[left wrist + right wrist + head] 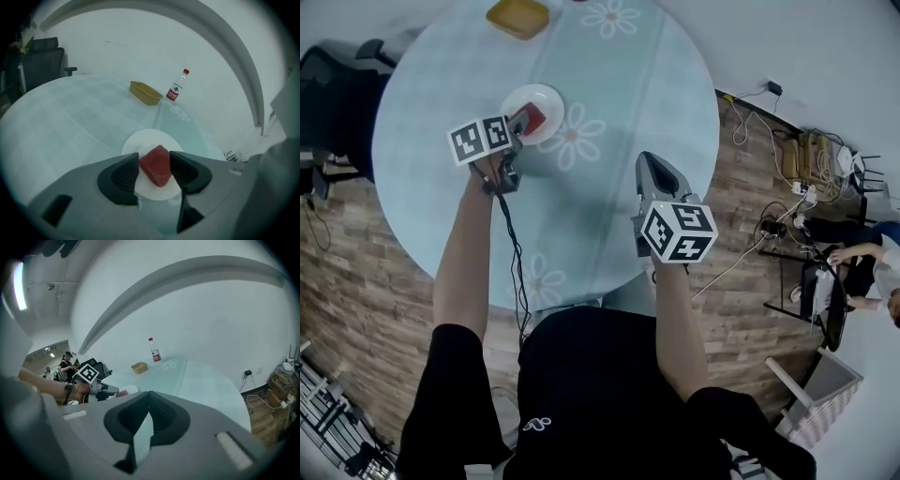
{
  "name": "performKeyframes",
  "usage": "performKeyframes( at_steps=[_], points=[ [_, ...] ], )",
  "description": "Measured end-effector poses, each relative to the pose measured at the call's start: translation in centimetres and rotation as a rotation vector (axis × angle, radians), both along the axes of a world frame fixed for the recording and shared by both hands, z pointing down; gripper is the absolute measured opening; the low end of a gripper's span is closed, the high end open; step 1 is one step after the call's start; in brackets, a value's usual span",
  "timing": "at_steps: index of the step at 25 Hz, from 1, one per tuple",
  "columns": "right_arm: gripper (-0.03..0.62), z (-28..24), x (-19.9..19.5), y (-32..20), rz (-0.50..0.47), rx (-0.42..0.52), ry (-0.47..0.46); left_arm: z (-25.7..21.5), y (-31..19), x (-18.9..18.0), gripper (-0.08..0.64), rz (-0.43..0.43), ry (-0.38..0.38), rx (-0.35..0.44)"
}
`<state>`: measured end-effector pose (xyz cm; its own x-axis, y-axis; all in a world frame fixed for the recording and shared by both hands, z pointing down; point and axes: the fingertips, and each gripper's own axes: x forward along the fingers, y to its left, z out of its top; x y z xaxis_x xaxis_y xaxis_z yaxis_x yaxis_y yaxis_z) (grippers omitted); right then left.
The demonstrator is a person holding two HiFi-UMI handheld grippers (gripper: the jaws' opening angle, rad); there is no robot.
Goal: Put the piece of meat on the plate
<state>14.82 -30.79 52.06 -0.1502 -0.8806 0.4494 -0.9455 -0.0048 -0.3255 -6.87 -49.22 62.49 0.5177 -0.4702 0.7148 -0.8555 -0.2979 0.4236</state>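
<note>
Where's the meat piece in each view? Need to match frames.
Head view: piece of meat upper left of centre, on the white plate.
Left gripper view: lower centre, between the jaws of the left gripper.
Right gripper view: small, left of centre.
Shared landmark: yellow tray.

We look steeply down from the head onto the round pale-blue flowered table (pixel 431 103). The left gripper view sits close over the small white round plate (pixel 140 140), facing across the tabletop. The right gripper view looks almost level from farther back. All three views share table and plate.
</note>
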Motion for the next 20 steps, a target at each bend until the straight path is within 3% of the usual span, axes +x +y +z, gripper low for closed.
performKeyframes(
  at_steps=[2,4,6,7,10,14,17,20],
  points=[
    [0.009,-0.3,0.3,0.0,-0.027,0.007,0.003,-1.4,0.8,-0.8,0.209,-0.063,0.023,0.025],
    [0.009,-1.4,0.6,-0.3,-0.051,0.035,0.001,-3.8,1.8,-1.2,0.171,-0.146,0.096,0.056],
    [0.009,-2.8,0.6,-0.8,-0.079,0.077,0.001,-7.0,3.5,-1.2,0.023,-0.245,0.231,0.088],
    [0.009,-3.5,0.3,-1.0,-0.104,0.096,0.003,-8.6,4.7,-1.0,-0.007,-0.285,0.292,0.117],
    [0.009,-5.2,-1.7,-1.2,-0.203,0.136,0.011,-13.6,8.4,-0.7,-0.006,-0.342,0.356,0.262],
    [0.009,-8.0,-4.2,-1.5,-0.301,0.199,0.013,-20.1,12.8,-0.7,-0.006,-0.373,0.323,0.431],
    [0.009,-11.4,-6.6,-2.3,-0.374,0.269,0.020,-24.2,15.5,-0.9,-0.006,-0.454,0.229,0.527],
    [0.009,-15.1,-8.2,-1.8,-0.431,0.356,0.039,-27.2,18.3,-0.7,-0.006,-0.446,0.095,0.642]
  ],
)
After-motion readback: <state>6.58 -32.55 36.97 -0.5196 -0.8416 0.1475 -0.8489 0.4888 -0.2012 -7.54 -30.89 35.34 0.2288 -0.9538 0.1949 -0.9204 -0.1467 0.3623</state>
